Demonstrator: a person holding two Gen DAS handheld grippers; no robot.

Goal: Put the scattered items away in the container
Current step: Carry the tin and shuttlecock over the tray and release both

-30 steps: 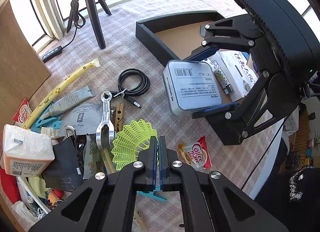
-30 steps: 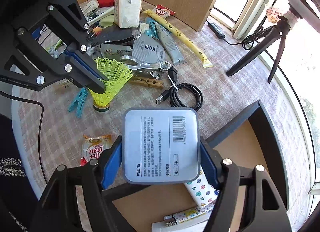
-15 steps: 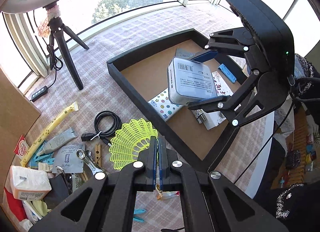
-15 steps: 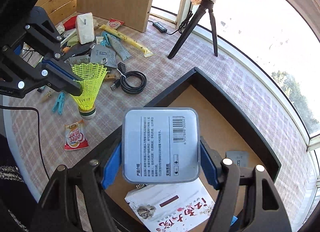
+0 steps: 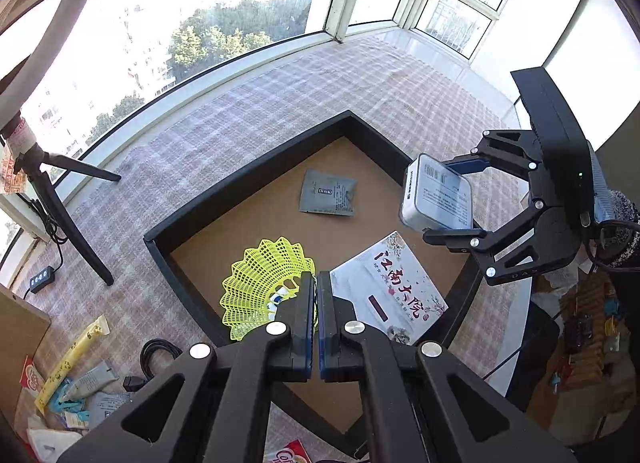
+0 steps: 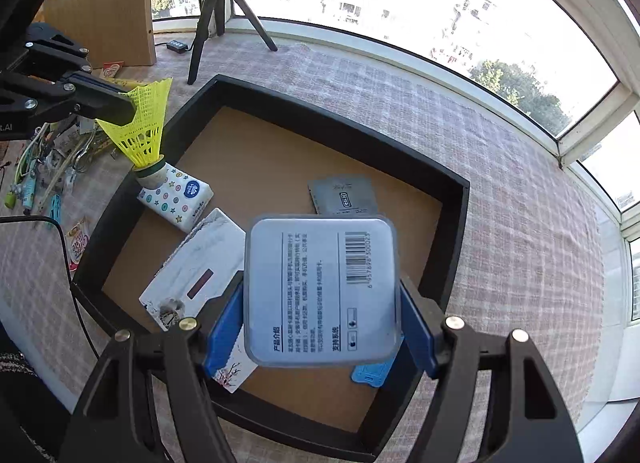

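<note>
The right gripper [image 6: 322, 327] is clamped on the two side edges of a flat grey tin [image 6: 322, 291], held above the near right part of the black tray [image 6: 332, 119] with its back label up, showing a barcode and small Chinese print too fine to read. The left gripper [image 5: 318, 303] is pinched together on the skirt of a yellow shuttlecock [image 6: 140, 123], which hangs over the tray's left wall with its cork base pointing down and skirt opening upward, just above a tissue pack [image 6: 176, 197] marked Vinda. In the tray lie a white booklet [image 5: 390, 289] with large red Chinese characters, a grey sachet [image 5: 328, 197] and a blue card [image 6: 370, 375]; a red sachet [image 6: 78, 243] reading Coffee-mate lies on the checked tabletop [image 6: 500, 203] left of it.
</note>
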